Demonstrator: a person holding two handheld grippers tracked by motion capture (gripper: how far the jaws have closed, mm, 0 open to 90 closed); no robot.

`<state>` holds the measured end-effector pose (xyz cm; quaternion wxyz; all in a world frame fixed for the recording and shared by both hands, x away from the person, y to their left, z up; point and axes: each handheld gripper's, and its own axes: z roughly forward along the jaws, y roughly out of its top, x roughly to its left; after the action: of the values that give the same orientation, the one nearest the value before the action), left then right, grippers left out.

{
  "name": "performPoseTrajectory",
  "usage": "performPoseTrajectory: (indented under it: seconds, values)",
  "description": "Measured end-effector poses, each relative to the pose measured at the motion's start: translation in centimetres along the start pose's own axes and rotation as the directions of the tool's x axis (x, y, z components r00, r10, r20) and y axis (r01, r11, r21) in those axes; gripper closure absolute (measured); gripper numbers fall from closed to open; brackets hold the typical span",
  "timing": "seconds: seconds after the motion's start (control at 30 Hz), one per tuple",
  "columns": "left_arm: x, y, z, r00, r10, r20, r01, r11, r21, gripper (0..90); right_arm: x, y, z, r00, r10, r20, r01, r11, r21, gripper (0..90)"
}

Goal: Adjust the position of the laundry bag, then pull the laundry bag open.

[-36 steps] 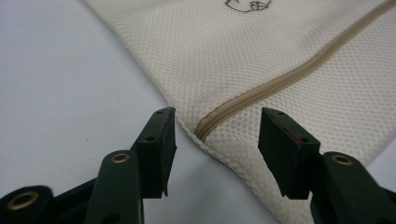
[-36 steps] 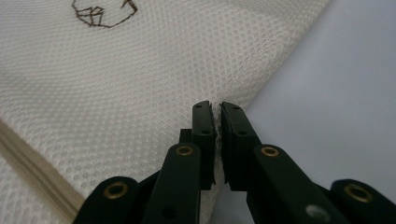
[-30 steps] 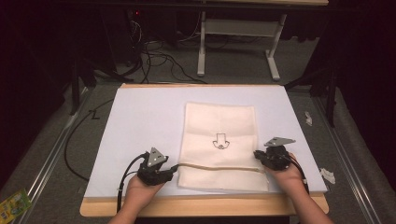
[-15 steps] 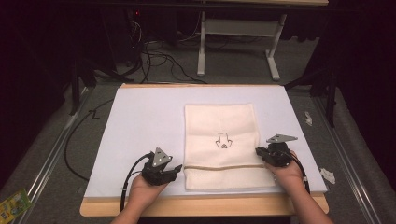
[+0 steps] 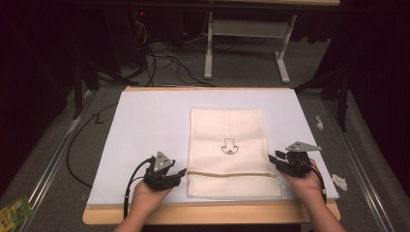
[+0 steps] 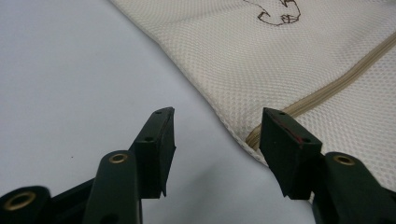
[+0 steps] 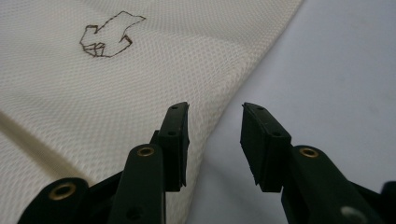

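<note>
I have the cream mesh bag point(image 5: 232, 150) lying flat on the white mat point(image 5: 145, 125), a little right of the mat's middle, with its zipper point(image 5: 231, 174) running across the bag near the edge closest to me. A small brown drawing point(image 5: 229, 146) sits on the bag just beyond the zipper.

My left gripper point(image 5: 182, 172) rests on the mat just beside the bag's left edge, level with the zipper. Its jaws stand apart with nothing between them; in the left gripper view point(image 6: 215, 135) one jaw is over bare mat and the other hangs over the bag's edge right where the zipper point(image 6: 327, 86) ends (I can't tell whether that jaw touches the cloth).

My right gripper point(image 5: 273, 163) sits at the bag's right edge, just beyond the zipper's right end. Its jaws have just been opening and now stand apart, gripping nothing. In the right gripper view point(image 7: 215, 135) the bag's edge point(image 7: 243, 79) runs beneath the gap between them, one jaw over the mesh, the other over the mat point(image 7: 336, 70). The drawing point(image 7: 109, 35) lies farther along the bag from that gripper.
</note>
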<state>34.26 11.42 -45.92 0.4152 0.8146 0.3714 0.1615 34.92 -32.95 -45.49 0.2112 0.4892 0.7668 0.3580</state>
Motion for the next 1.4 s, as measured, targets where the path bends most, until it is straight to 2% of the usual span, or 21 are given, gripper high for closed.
performPoseTrajectory:
  seconds: [0.1, 0.2, 0.27, 0.33, 0.37, 0.47, 0.57, 0.67, 0.8, 0.97, 1.03, 1.13, 1.23, 1.27, 1.3, 1.4]
  values:
    - [0.2, 0.0, -0.1, 0.9998, -0.018, 0.002, 0.019, 0.9998, -0.004, 45.1, 0.0, -0.9, -1.8, 1.0000, -0.004, 0.004, 0.004, 1.000, -0.008, 65.6]
    - [0.3, -0.1, -0.2, 0.9998, -0.019, 0.004, 0.019, 0.9998, -0.006, 45.1, -0.2, -2.2, -2.9, 0.9995, 0.031, -0.010, -0.031, 1.000, 0.007, 74.9]
    - [0.2, 0.0, -0.1, 0.9998, -0.019, 0.005, 0.019, 0.9998, -0.005, 45.1, -0.3, -2.9, -3.2, 0.9987, 0.048, -0.019, -0.047, 0.998, 0.029, 80.5]
    - [0.2, 0.0, 0.0, 0.9998, -0.020, 0.007, 0.020, 0.9998, 0.001, 45.1, -0.3, -3.2, -3.2, 0.9991, 0.043, -0.004, -0.043, 0.998, 0.051, 89.4]
    - [0.2, 0.0, 0.0, 0.9998, -0.020, 0.008, 0.020, 0.9998, 0.001, 45.1, -0.5, -3.2, -3.0, 0.9980, 0.059, -0.022, -0.057, 0.997, 0.055, 90.0]
    - [0.1, 0.0, 0.2, 0.9997, -0.022, 0.014, 0.022, 0.9997, 0.005, 45.2, -0.3, -3.2, -2.5, 0.9973, 0.060, -0.042, -0.056, 0.994, 0.089, 90.0]
    - [0.1, 0.0, 0.3, 0.9997, -0.022, 0.014, 0.021, 0.9998, 0.006, 45.1, 0.0, -3.2, -2.4, 0.9974, 0.046, -0.055, -0.041, 0.994, 0.099, 90.0]
    - [0.1, 0.0, 0.1, 0.9996, -0.024, 0.016, 0.024, 0.9997, -0.002, 45.1, 0.6, -2.9, -2.6, 0.9962, 0.032, -0.081, -0.025, 0.996, 0.082, 90.0]
    - [0.3, -0.1, 0.0, 0.9991, -0.029, 0.031, 0.029, 0.9995, -0.012, 45.1, 1.7, -2.5, -2.4, 0.9945, 0.008, -0.104, 0.002, 0.996, 0.094, 90.0]
    - [0.5, -0.1, 0.1, 0.9991, -0.022, 0.035, 0.022, 0.9997, -0.011, 45.1, 2.5, -2.0, -1.8, 0.9934, -0.009, -0.114, 0.019, 0.996, 0.088, 90.0]
    - [0.6, -0.1, -0.1, 0.9991, -0.022, 0.037, 0.023, 0.9996, -0.018, 45.1, 2.9, -2.0, -1.7, 0.9931, -0.013, -0.116, 0.024, 0.995, 0.093, 87.4]
    - [0.7, 0.0, -0.4, 0.9990, -0.022, 0.038, 0.023, 0.9994, -0.027, 45.1, 3.3, -2.1, -1.8, 0.9953, -0.036, -0.090, 0.044, 0.995, 0.085, 80.2]
    - [0.8, 0.3, -0.5, 0.9991, -0.024, 0.034, 0.026, 0.9988, -0.041, 45.1, 3.1, -2.1, -2.2, 0.9987, -0.024, -0.045, 0.027, 0.997, 0.073, 75.5]
    - [0.8, 0.3, -0.5, 0.9991, -0.024, 0.034, 0.026, 0.9988, -0.041, 45.1, 3.1, -2.1, -2.2, 0.9987, -0.024, -0.045, 0.027, 0.997, 0.073, 75.5]
    - [0.8, 0.4, -0.4, 0.9990, -0.021, 0.038, 0.023, 0.9988, -0.042, 45.2, 2.5, -2.4, -2.4, 0.9996, 0.016, -0.021, -0.014, 0.997, 0.079, 74.1]
    - [0.7, 0.6, -0.1, 0.9987, -0.025, 0.045, 0.027, 0.9984, -0.049, 45.1, 1.7, -2.8, -2.6, 0.9991, 0.039, -0.013, -0.038, 0.996, 0.083, 70.9]
